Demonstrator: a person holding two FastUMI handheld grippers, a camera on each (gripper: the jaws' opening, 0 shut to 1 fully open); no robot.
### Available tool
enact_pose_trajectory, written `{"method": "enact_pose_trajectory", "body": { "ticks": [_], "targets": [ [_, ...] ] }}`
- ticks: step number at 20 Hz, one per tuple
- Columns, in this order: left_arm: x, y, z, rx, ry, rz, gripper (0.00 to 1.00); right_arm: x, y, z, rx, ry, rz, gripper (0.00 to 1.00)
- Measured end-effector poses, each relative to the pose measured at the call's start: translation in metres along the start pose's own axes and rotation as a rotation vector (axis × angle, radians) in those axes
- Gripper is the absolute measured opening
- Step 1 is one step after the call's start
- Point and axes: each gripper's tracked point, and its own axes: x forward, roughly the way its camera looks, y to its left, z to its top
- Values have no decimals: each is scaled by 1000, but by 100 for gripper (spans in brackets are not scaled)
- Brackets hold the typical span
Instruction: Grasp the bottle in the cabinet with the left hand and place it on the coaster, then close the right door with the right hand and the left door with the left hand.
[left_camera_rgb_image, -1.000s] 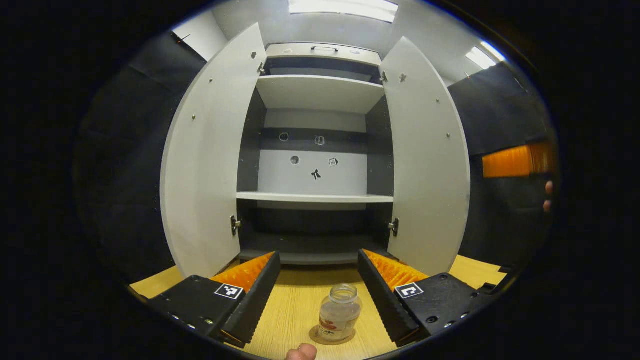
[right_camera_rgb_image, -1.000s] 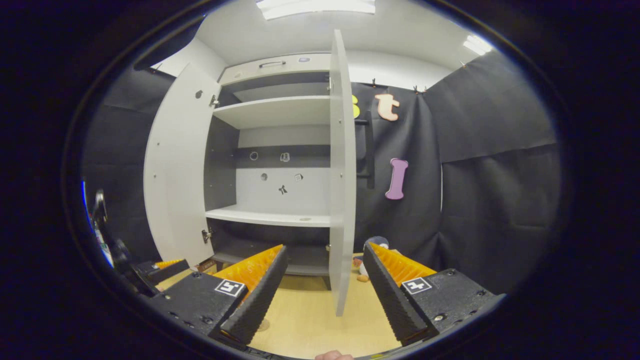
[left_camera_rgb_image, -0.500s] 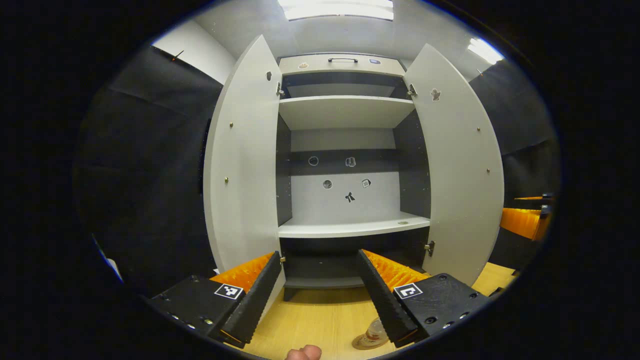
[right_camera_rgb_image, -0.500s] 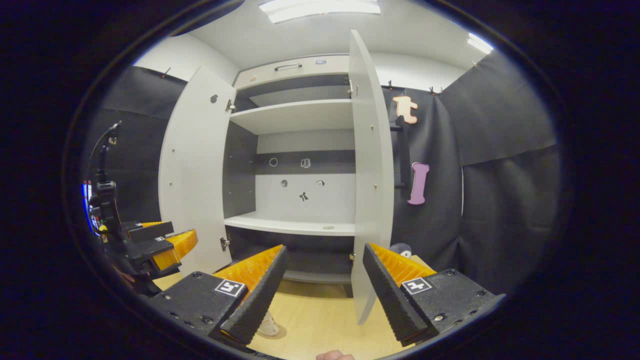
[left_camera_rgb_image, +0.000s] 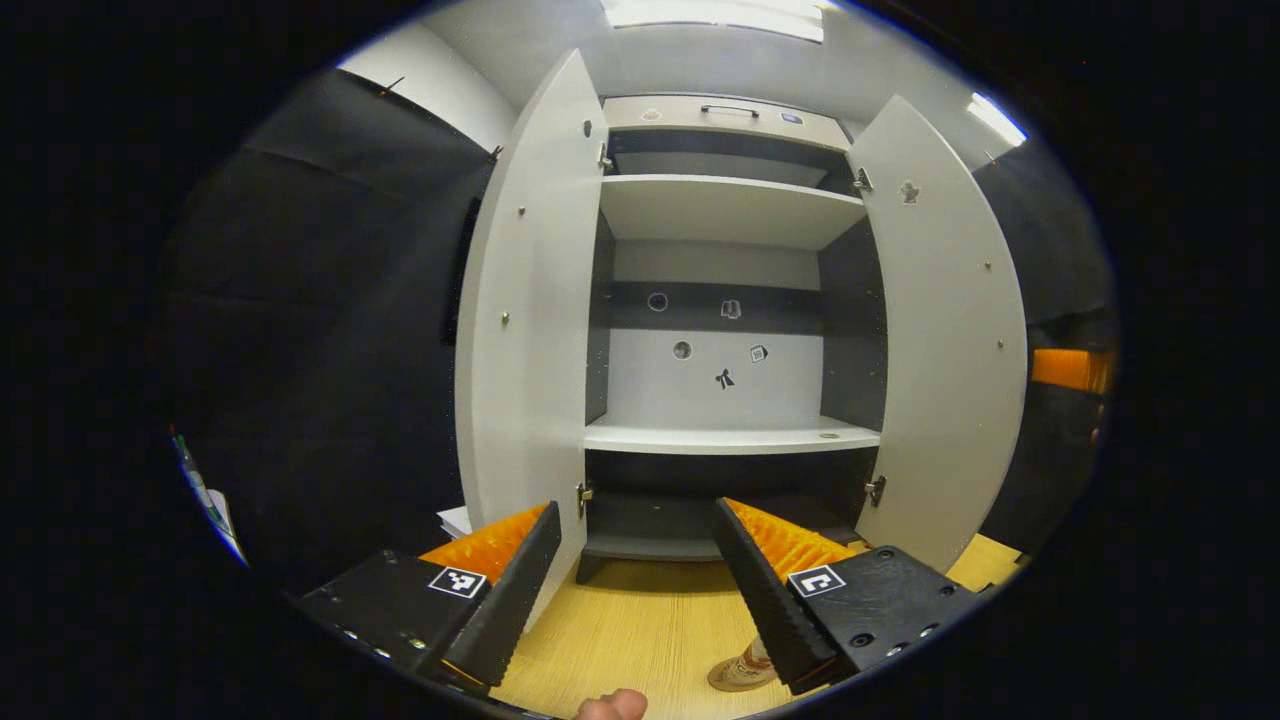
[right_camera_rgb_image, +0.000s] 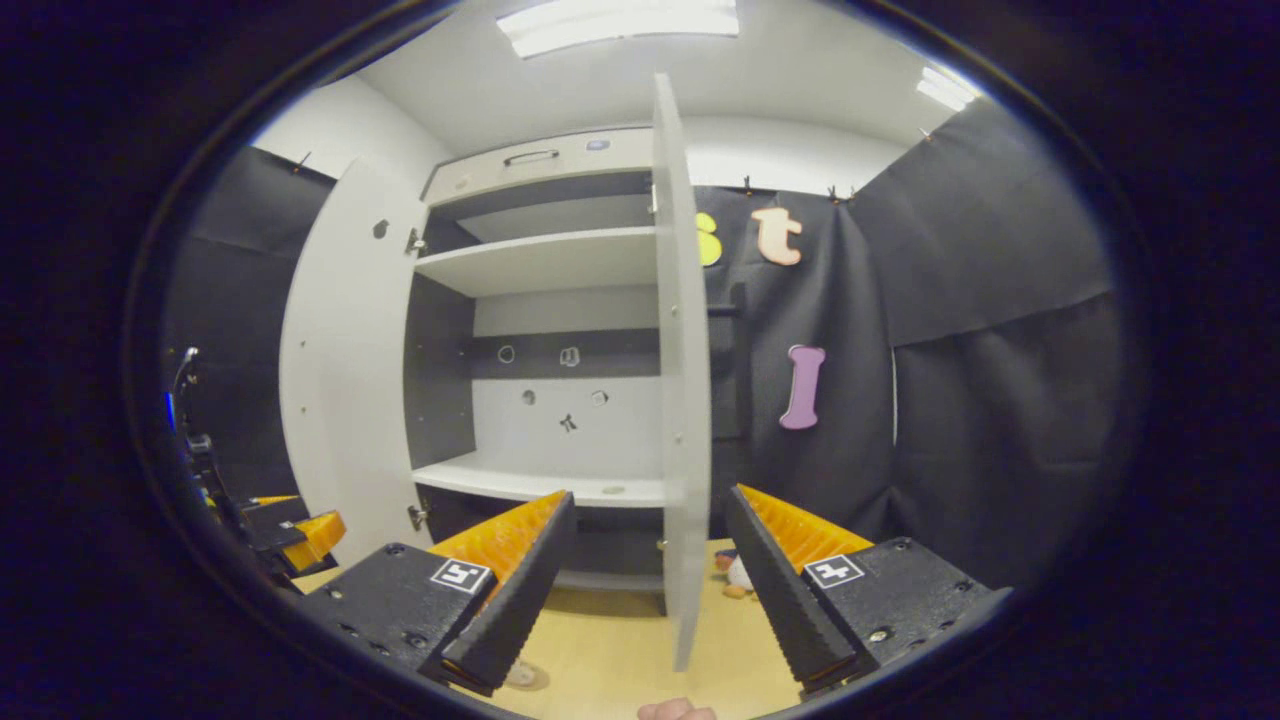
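Standing edge-on btwn right claw (right_camera_rgb_image: 648, 590) fingers — right door (right_camera_rgb_image: 683, 400) upright.

Right door (right_camera_rgb_image: 683, 400) edge-on betw. right gripper (right_camera_rgb_image: 648, 575) fingers.

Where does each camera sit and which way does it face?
Left gripper view: rides the left claw, open, facing straight into the cabinet between both open doors; a fingertip at the bottom edge.
Right gripper view: rides the right claw, open, facing the right door edge-on; the left claw shows far left.
Both share the cabinet, doors and wooden tabletop.
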Motion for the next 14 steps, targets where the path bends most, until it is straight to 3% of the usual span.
{"method": "enact_pose_trajectory", "body": {
  "ticks": [1,6,9,10,13,14],
  "targets": [
    [-1,-1,-3,-2,8,-4,94,7,-20,13,-12,-17,-38,99],
    [-5,-4,-8,14,0,-9,94,48,-91,50,-45,-85,-149,99],
    [-8,-10,-16,27,13,-15,94,72,-103,49,-40,-90,-159,94],
    [-8,-13,-16,31,15,-21,94,78,-104,48,-33,-86,-160,99],
    [-7,-17,-21,44,30,-28,94,93,-101,43,-28,-66,-136,95],
    [-7,-19,-23,44,37,-32,94,96,-100,42,-32,-58,-128,99]
  ]
}}
